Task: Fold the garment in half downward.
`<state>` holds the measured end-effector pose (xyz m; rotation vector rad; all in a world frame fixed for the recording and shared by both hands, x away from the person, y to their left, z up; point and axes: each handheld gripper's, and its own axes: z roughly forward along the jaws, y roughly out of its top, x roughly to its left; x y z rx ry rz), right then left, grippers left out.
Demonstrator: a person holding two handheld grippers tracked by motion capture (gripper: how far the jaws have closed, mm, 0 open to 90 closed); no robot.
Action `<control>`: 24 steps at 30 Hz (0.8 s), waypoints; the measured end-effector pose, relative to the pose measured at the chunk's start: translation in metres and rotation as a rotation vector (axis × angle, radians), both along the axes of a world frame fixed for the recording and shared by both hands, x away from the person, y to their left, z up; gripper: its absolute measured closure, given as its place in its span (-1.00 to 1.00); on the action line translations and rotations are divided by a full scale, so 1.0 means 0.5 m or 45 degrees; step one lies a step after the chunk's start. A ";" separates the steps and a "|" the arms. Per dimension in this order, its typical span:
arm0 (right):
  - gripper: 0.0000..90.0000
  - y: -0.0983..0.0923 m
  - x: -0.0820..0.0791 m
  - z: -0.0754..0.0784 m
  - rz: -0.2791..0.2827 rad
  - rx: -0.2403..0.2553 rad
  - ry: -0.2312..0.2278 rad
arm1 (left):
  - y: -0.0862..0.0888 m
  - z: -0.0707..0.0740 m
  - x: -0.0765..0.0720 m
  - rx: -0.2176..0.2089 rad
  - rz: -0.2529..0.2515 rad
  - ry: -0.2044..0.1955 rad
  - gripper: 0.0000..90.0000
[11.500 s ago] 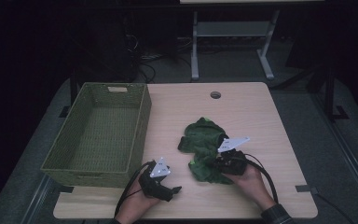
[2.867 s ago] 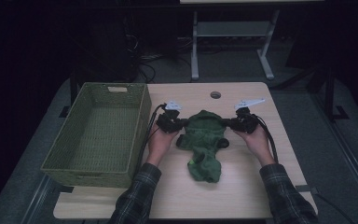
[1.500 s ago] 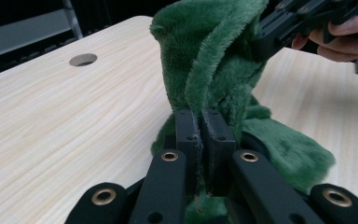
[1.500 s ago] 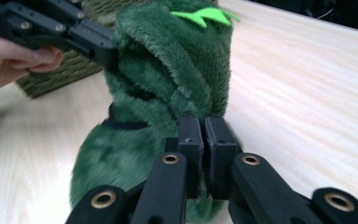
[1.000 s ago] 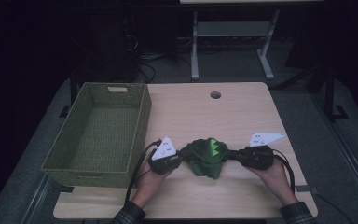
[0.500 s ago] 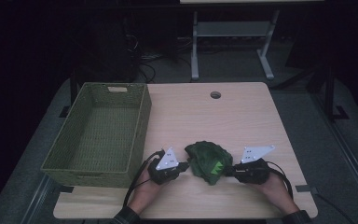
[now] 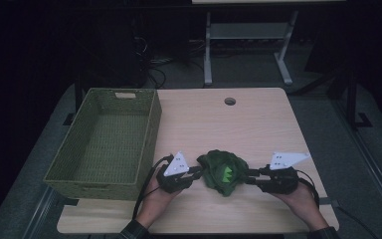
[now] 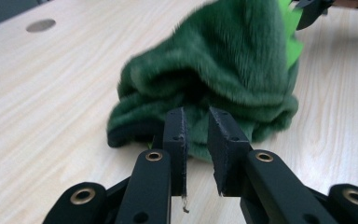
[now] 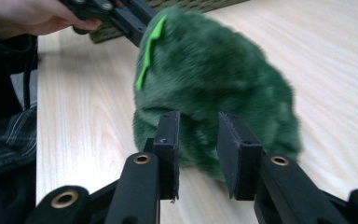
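I see the green cloth (image 7: pixel 224 172) bunched on the tabletop (image 7: pixel 238 124) near the front edge, right of the basket (image 7: pixel 104 144). My left gripper (image 7: pixel 197 173) and right gripper (image 7: pixel 249 178) flank it; both have just been opening, jaws now parted with nothing pinched, the tips just at the fabric.

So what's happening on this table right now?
A person holds a gripper in each hand on either side of a bunched green fleece garment near the front of the table. The left gripper and right gripper both point at the garment; their jaws have just been opening, and a gap shows between each pair with no fabric pinched, so the garment looks released. The woven basket stands at the left, with nothing visible inside.
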<state>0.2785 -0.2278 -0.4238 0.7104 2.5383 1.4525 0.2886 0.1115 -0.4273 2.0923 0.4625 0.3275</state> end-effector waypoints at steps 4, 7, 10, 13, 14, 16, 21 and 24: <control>0.53 -0.014 0.014 0.013 -0.054 0.015 0.023 | -0.005 0.030 0.010 -0.028 0.002 0.006 0.61; 0.50 -0.012 0.028 0.016 -0.073 0.024 0.057 | -0.019 0.052 0.023 -0.031 -0.012 0.000 0.54; 0.47 -0.009 0.041 0.013 -0.107 0.006 0.084 | -0.037 0.065 0.042 -0.018 -0.023 0.021 0.48; 0.44 -0.013 0.047 0.008 -0.123 0.006 0.119 | -0.051 0.067 0.062 -0.018 -0.031 0.054 0.41; 0.44 -0.013 0.045 0.008 -0.123 0.010 0.127 | -0.056 0.066 0.068 -0.020 -0.033 0.063 0.41; 0.44 -0.010 0.041 0.009 -0.100 0.030 0.134 | -0.066 0.060 0.079 -0.029 -0.042 0.090 0.41; 0.59 0.019 0.040 -0.001 -0.028 0.018 0.151 | -0.075 0.038 0.087 0.008 -0.073 0.159 0.63; 0.66 0.038 0.042 -0.013 0.016 0.006 0.185 | -0.075 0.023 0.084 0.046 -0.086 0.188 0.80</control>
